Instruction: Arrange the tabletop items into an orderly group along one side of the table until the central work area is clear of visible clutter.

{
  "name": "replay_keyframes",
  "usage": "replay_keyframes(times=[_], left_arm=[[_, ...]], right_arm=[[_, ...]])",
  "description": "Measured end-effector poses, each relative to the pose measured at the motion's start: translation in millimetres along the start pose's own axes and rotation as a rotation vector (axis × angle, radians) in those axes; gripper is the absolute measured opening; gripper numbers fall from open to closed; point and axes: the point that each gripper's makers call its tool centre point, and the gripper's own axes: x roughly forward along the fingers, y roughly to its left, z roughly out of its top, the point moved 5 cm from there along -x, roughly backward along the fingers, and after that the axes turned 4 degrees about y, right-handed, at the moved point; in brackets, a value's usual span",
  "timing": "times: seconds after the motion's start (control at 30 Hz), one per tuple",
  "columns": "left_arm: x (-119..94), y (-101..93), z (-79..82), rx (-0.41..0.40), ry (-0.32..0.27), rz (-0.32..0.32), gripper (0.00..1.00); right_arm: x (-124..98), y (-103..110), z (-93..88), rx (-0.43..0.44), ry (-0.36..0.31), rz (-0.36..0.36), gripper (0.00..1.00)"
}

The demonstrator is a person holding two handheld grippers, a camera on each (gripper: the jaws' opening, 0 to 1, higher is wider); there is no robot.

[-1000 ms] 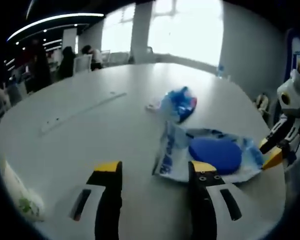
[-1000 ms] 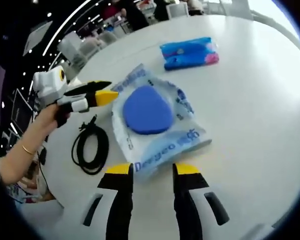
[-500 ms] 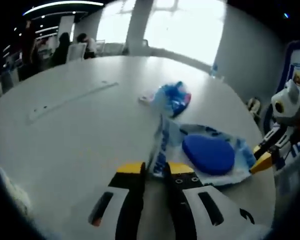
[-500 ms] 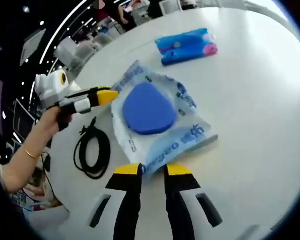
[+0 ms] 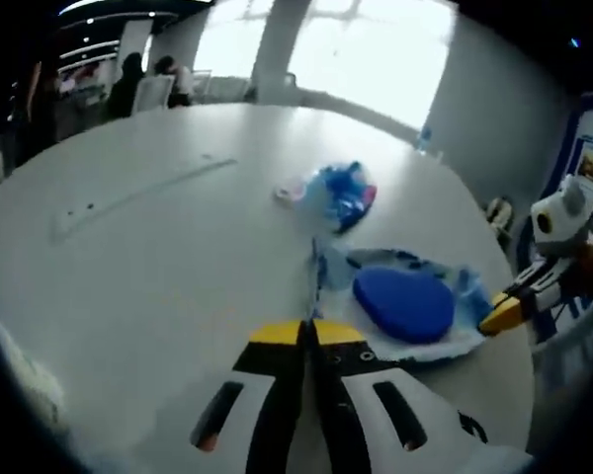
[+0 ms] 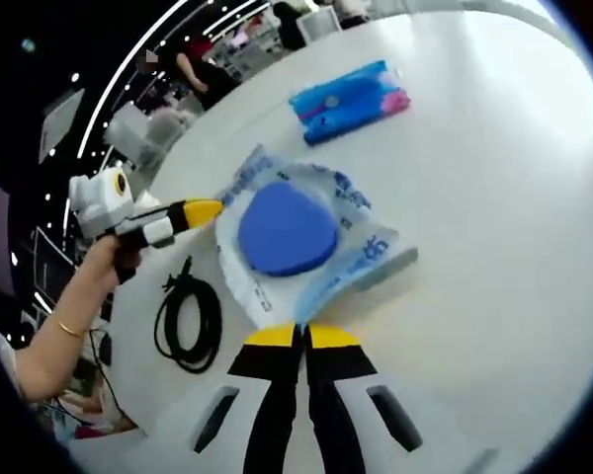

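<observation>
Both tongs are clamped on the clear plastic bag: my right tongs pinch its near edge, my left tongs grip the opposite edge. Inside the bag I see a blue rounded pad. Blue lettering runs along the bag, too blurred for me to read. It lies on the white desk, near a blue-and-pink packet and a coiled black cable.
</observation>
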Motion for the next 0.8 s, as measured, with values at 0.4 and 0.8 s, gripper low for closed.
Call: replay_keyframes(times=[0.4,0.8], left_arm=[[-41.3,-4.6,-2.4,-0.032,-0.043,0.035,0.00],[-76.7,6.7,-5.4,-0.096,-0.125,0.146,0.00]], right_arm=[[-8.0,5.1,13.8,-0.105,-0.061,-0.009,0.01],[-8.5,32.4,62.2,-0.394,-0.159,-0.070,0.01]])
